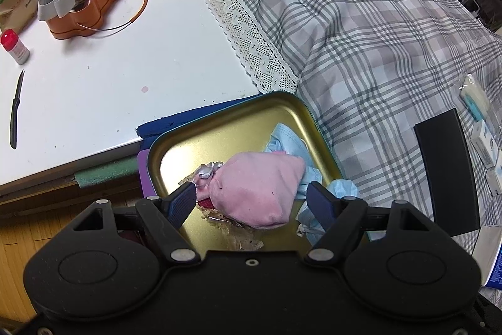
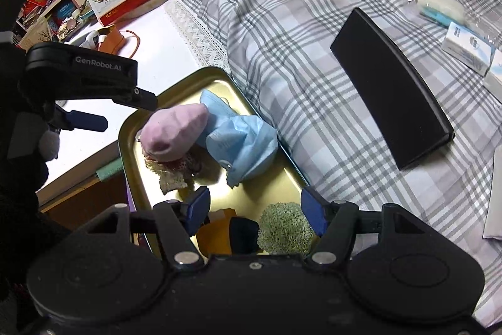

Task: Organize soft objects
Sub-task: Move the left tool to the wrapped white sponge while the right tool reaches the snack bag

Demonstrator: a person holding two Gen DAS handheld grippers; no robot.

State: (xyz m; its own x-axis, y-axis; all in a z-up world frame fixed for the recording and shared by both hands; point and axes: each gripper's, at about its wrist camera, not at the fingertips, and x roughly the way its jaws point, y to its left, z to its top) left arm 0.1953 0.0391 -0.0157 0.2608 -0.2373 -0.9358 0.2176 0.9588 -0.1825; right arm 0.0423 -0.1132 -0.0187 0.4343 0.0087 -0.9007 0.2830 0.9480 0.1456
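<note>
A gold metal tray [image 1: 219, 112] sits between a white table and a bed. In it lie a pink plush pouch [image 1: 260, 187], a crumpled blue face mask [image 1: 288, 137] and a lace scrap [image 1: 238, 237]. My left gripper [image 1: 251, 203] hangs open over the pouch, pads clear of both its ends. The right wrist view shows the same tray [image 2: 188, 77], pouch [image 2: 175, 131] and mask [image 2: 241, 143], with the left gripper [image 2: 119, 112] above them. My right gripper [image 2: 255, 212] is open at the tray's near end, over a green fuzzy ball [image 2: 282, 228], a dark piece [image 2: 243, 233] and an orange piece [image 2: 213, 234].
A plaid bedcover [image 1: 376, 36] with a lace edge lies right of the tray, bearing a black flat case [image 2: 392, 90] and tissue packs [image 2: 467, 49]. The white table [image 1: 109, 90] holds an orange tin [image 1: 84, 5], a red-capped bottle [image 1: 14, 46] and a dark knife [image 1: 15, 112].
</note>
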